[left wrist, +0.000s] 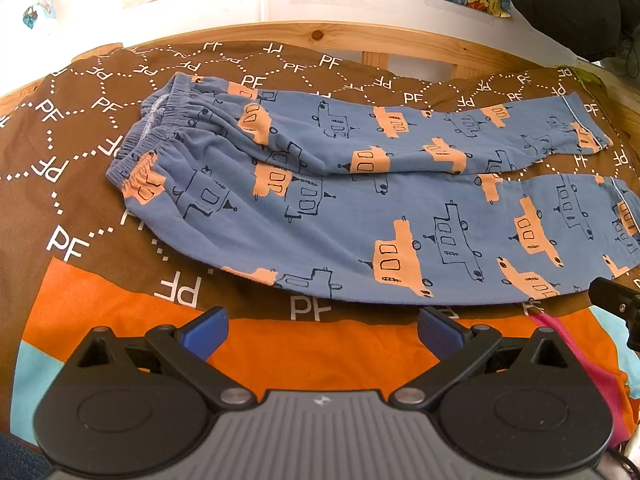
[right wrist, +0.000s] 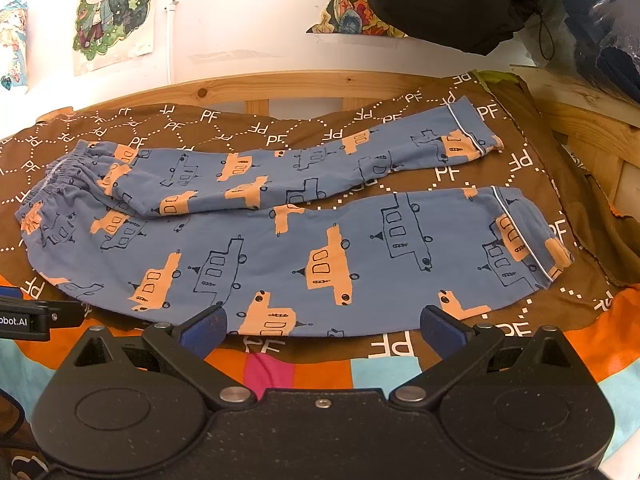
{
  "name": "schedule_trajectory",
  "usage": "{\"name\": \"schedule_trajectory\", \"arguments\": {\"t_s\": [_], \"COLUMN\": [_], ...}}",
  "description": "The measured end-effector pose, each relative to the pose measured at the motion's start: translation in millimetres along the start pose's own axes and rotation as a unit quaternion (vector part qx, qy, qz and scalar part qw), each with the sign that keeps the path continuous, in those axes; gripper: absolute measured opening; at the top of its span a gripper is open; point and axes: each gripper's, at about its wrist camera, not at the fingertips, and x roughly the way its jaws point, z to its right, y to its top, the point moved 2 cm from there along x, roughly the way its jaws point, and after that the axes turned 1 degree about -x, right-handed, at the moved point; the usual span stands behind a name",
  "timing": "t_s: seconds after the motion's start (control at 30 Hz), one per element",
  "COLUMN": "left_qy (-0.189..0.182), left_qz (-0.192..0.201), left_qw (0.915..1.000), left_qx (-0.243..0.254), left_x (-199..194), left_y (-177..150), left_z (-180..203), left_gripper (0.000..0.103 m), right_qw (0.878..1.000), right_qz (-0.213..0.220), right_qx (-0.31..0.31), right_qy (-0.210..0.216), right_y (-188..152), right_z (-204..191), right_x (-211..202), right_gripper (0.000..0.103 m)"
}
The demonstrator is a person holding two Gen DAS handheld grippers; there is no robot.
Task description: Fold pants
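Blue pants with orange and outlined car prints lie flat on a brown patterned bedspread, waistband to the left, both legs stretched to the right. The far leg partly overlaps the near one. My left gripper is open just short of the near leg's lower edge, nothing between its blue pads. In the right wrist view the same pants fill the middle. My right gripper is open too, at the hem side of the near leg, its fingertips beside the fabric's edge.
A wooden bed frame runs behind the bedspread, with a white wall and posters beyond. A black bag hangs at the upper right. The other gripper's black body shows at the left edge. Orange and blue fabric lies under my grippers.
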Motion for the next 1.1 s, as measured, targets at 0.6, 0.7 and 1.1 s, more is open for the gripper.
{"name": "schedule_trajectory", "arguments": {"t_s": [0.6,0.7,1.1], "left_qy": [-0.003,-0.009,-0.046], "left_qz": [-0.006,-0.013,-0.015], "left_qw": [1.0000,0.9998,0.9978], "left_qx": [-0.002,-0.007,-0.045], "left_x": [2.1,4.9,5.1], "left_y": [-1.4,-1.3,24.1], "left_z": [-0.4,-0.7,-6.3], "left_gripper": [0.103,0.103,0.103], "right_qw": [1.000,1.000,0.996], "right_qz": [0.000,0.002,0.011], "right_qx": [0.001,0.006,0.018], "right_qy": [0.000,0.000,0.083], "right_y": [-1.3,-2.5,47.1], "right_z": [0.6,0.7,10.4], "right_x": [0.5,1.4,6.5], "right_gripper": [0.102,0.102,0.103]}}
